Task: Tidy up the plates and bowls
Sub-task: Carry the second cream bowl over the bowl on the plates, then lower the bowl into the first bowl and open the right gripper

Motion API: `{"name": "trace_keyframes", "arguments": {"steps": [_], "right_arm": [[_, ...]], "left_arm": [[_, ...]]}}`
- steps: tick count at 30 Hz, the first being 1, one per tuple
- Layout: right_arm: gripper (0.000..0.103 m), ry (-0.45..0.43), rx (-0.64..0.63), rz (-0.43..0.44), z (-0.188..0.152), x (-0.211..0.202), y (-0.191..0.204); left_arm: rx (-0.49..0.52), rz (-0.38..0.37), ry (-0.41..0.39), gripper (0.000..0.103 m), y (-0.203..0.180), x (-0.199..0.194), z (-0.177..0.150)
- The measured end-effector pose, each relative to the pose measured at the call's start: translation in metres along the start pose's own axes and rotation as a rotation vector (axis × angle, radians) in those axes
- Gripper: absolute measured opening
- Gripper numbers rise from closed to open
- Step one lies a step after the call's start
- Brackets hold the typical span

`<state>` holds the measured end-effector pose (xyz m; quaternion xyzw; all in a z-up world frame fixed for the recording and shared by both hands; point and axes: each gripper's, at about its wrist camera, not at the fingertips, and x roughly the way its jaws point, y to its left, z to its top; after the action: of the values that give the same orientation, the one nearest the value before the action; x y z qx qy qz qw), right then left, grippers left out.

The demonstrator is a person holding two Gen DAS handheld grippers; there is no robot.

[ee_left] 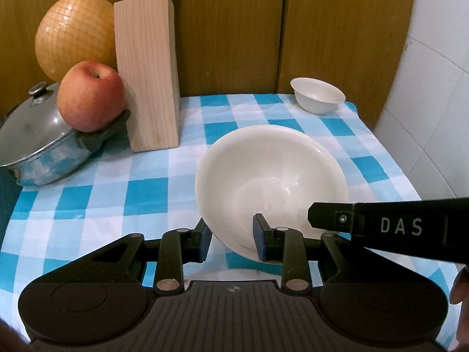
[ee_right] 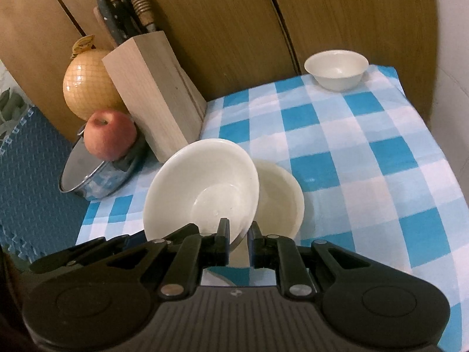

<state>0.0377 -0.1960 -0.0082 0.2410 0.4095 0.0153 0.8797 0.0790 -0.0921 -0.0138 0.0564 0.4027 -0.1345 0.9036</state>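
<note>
While the left tongs (ee_left: 231, 242) clamp the near rim of the big bowl (ee_left: 263, 170), it stands tilted over a second dish (ee_right: 278, 202) that lies just ahead of the right tongs (ee_right: 238, 242).
One pad sits inside the wall of the bowl and one outside, so I judge that the tilt comes from this grip, probably to nest the two pieces or to part them (which one, I cannot say). The right tongs are almost fully closed, with a thin pale edge in the slit; whether it belongs to the bowl or to the dish I cannot tell. Both pieces are glossy cream ceramic and round, the bowl deep with a flat bottom. A small white bowl (ee_left: 318, 95) waits far ahead of both tongs, to the right, on the soft blue-and-white checked cloth (ee_left: 146, 193).
</note>
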Motion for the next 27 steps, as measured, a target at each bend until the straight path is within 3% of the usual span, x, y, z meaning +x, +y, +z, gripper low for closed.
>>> {"name": "trace_keyframes", "arguments": {"steps": [7,15,27], "right_arm": [[0.012,0.004,0.003,-0.025,0.0,0.006,-0.002],[0.017,-0.06,-0.06,-0.113,0.002,-0.006,0.0],[0.018,-0.086,-0.018,-0.117,0.009,-0.014,-0.015]], "left_arm": [[-0.002,-0.01,0.021,0.038,0.004,0.007,0.001],[0.008,0.002,0.007,0.041,0.003,0.007,0.002],[-0.006,0.01,0.004,0.041,0.008,0.004,0.005]]}}
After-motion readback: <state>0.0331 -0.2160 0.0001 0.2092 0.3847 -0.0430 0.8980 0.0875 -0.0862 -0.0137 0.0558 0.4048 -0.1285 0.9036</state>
